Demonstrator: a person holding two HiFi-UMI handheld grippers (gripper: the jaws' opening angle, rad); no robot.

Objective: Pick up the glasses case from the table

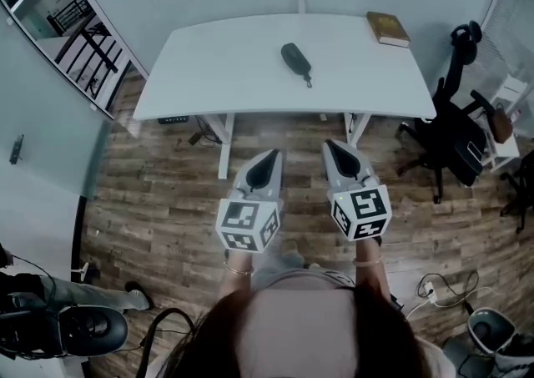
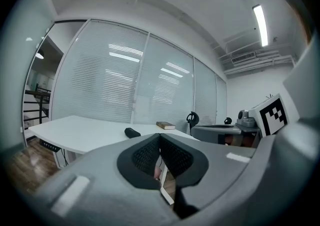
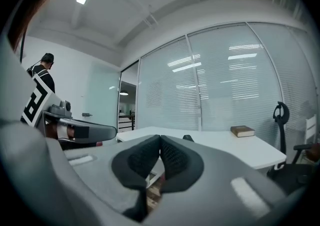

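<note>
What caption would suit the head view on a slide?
Left gripper and right gripper, both shut, held short of a table with a glasses case and a book.

glasses case (image 1: 294,59) | dark, oblong, rounded ends, closed | lying flat, long axis diagonal, small strap (image 1: 307,80) trailing from the end nearer the front edge | on white table (image 1: 217,68), about mid-top, away from every edge

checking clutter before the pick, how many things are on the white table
2 on the table: the dark glasses case near its middle, a brown book at its far right corner. The whole top shows; none looks hidden.
</note>
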